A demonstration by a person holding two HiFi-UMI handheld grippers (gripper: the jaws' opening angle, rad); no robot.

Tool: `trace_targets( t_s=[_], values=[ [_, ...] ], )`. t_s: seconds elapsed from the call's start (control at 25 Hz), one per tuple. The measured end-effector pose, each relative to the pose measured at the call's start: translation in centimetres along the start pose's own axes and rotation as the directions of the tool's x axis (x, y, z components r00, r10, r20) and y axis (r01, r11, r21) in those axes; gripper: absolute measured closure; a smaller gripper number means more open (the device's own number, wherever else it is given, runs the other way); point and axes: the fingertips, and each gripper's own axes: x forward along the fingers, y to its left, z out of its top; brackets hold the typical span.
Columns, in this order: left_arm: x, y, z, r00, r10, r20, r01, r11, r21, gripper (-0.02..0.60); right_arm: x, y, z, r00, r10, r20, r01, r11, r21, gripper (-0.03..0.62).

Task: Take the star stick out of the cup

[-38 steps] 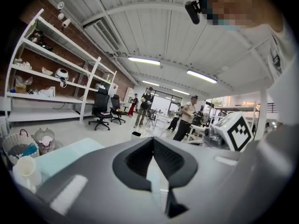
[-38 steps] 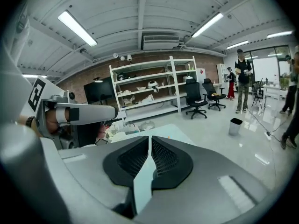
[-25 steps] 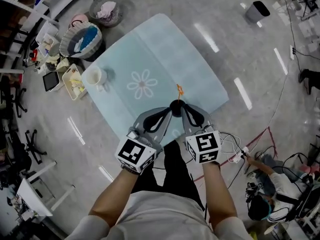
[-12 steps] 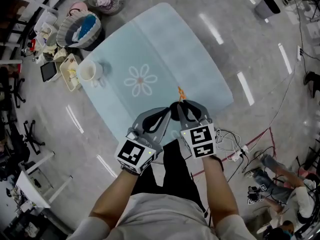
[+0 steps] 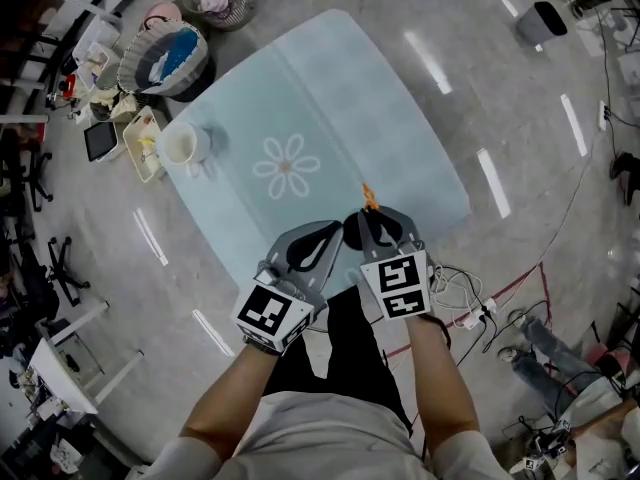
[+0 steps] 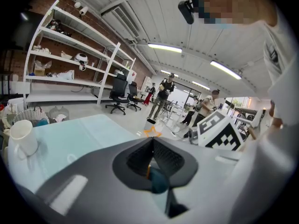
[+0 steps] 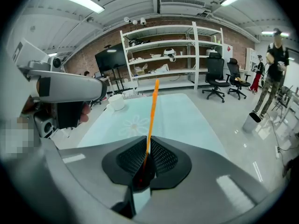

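Bare forearms reach forward side by side, bringing the left gripper (image 6: pixel 153 143) and right gripper (image 7: pixel 145 148) close together over the near edge of the pale blue surface (image 5: pixel 330 98). The right gripper's ribbed black fingers are clamped on the thin orange star stick (image 7: pixel 152 115). It rises from them with its lower end buried between the pads. The left gripper's fingers are pressed together, with nothing seen gripped. From the head view the star is a tiny orange fleck. The white cup (image 5: pixel 182 145) stands at the surface's far left corner, well apart, beyond a printed daisy (image 5: pixel 286 167).
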Motion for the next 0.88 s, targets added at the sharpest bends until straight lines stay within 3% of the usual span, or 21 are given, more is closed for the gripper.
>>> trace_targets(
  t_s=[0.4, 0.88],
  values=[
    [-0.8, -0.4, 0.1, 1.0, -0.021, 0.009, 0.021, 1.0, 0.019, 0.575, -1.6, -0.3, 0.8, 0.998, -0.03, 0.053, 0.027, 0.999, 0.043, 0.568],
    [-3.2, -2.5, 2.4, 0.996, -0.079, 0.03, 0.077, 0.995, 0.064, 0.575, -7.2, 0.5, 4.6, 0.979, -0.108, 0.174, 0.09, 0.99, 0.109, 0.568]
  ],
)
